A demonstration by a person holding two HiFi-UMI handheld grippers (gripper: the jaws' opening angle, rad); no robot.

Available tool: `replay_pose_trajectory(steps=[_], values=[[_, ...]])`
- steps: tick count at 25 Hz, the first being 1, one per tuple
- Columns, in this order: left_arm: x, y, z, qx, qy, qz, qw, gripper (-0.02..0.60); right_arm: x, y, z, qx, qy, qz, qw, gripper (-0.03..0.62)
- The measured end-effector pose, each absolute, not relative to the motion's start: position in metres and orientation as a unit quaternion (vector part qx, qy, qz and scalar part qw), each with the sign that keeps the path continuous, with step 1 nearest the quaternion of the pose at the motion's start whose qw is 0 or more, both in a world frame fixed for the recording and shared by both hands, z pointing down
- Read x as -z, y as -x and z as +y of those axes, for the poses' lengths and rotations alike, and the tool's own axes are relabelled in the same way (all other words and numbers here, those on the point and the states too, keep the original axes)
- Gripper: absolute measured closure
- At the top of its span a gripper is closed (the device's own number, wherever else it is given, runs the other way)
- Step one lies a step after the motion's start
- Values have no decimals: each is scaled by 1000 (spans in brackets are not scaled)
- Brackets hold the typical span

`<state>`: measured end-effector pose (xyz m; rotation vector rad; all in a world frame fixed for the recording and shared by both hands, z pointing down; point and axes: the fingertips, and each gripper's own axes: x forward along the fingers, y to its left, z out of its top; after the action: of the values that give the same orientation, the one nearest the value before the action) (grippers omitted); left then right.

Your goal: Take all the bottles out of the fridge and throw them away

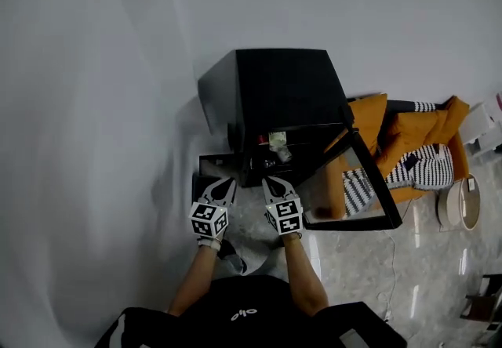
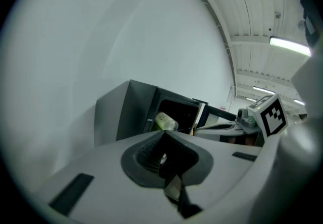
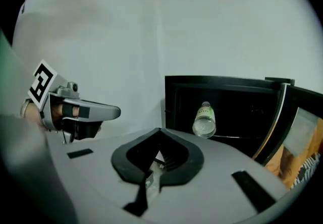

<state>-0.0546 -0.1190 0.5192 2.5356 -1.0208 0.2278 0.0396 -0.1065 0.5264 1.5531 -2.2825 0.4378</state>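
A black mini fridge (image 1: 274,96) stands against the white wall with its glass door (image 1: 369,193) swung open to the right. A clear plastic bottle with a green label (image 3: 204,119) lies on the shelf inside, also seen as a pale bottle (image 2: 165,121) and from above as a bottle (image 1: 276,139). My left gripper (image 1: 227,182) and right gripper (image 1: 269,181) are side by side just in front of the open fridge, both pointing at it. Both are shut with nothing between their fingers. The left gripper (image 3: 113,112) shows in the right gripper view, and the right gripper (image 2: 222,127) in the left gripper view.
A low dark box shape (image 1: 210,164) sits at the fridge's left foot. An orange seat with striped cushions (image 1: 416,146) stands right of the open door, and a round white object (image 1: 459,203) lies beyond it. The floor is glossy grey tile.
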Motion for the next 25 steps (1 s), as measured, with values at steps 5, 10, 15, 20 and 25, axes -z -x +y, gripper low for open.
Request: replay_pose_trajectory(steps=[5,10,15,20,25], values=[[-489,11,-125,-87,-914,-354,180,577,-489,-82,-107,-137,-537,-815,169,585],[-477,-25,-128,-92,-914,-363,159,577,-467,-127,-106,-128,-532,-821,159,585],[-462,-62,-130,-96,-918,-363,124,577,-459,-172,-110,-127,-537,-822,140,585],[-451,-84,-129,-91,-921,-365,106,577,-453,-204,-114,-119,-542,-822,127,585],[-447,-96,-130,-94,-917,-375,98,577,-450,-224,-118,-117,-541,-824,122,585]])
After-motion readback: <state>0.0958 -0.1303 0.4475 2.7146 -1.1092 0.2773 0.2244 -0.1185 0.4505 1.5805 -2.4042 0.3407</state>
